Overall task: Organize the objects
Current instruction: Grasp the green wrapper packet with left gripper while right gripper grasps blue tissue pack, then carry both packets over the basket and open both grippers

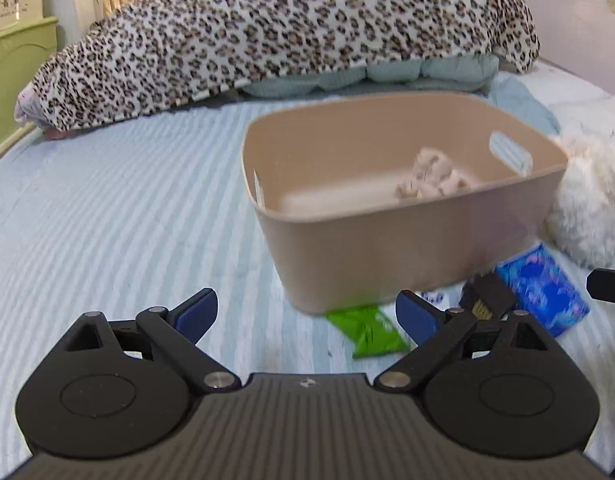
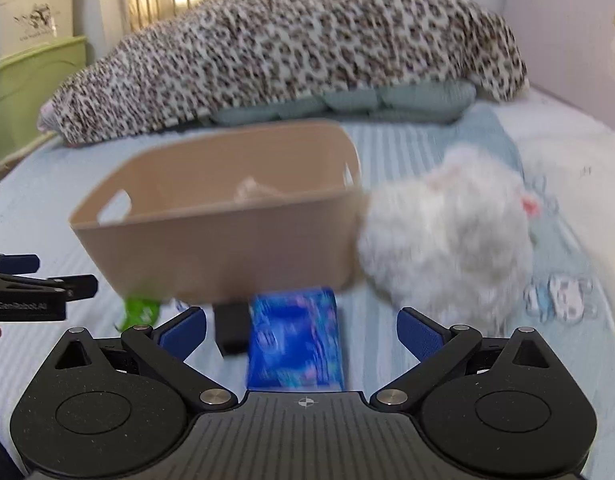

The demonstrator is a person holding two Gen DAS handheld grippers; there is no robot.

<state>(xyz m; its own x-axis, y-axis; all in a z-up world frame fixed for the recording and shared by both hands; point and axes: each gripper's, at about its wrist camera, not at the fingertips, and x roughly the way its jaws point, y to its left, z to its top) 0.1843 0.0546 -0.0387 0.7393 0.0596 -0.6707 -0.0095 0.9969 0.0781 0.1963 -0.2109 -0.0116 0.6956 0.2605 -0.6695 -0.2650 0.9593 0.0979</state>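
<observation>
A tan plastic bin [image 1: 371, 248] sits on the striped bed, with a small beige fluffy thing [image 1: 435, 178] inside. The bin also shows in the right wrist view [image 2: 227, 240]. In front of it lie a green packet [image 1: 367, 332], a black object [image 1: 487, 296] and a blue patterned packet [image 1: 547, 292]. My left gripper [image 1: 307, 316] is open and empty, to the left of the green packet. My right gripper [image 2: 301, 332] is open, with the blue packet [image 2: 295, 344] lying between its fingers. The black object [image 2: 231, 328] lies just left of it. The frames are blurred.
A white fluffy toy [image 2: 447, 232] lies against the bin's right side. A leopard-print blanket [image 1: 267, 36] over a teal quilt [image 1: 387, 76] fills the back of the bed. A green cabinet [image 1: 11, 80] stands at the far left. The left gripper shows in the right view [image 2: 31, 288].
</observation>
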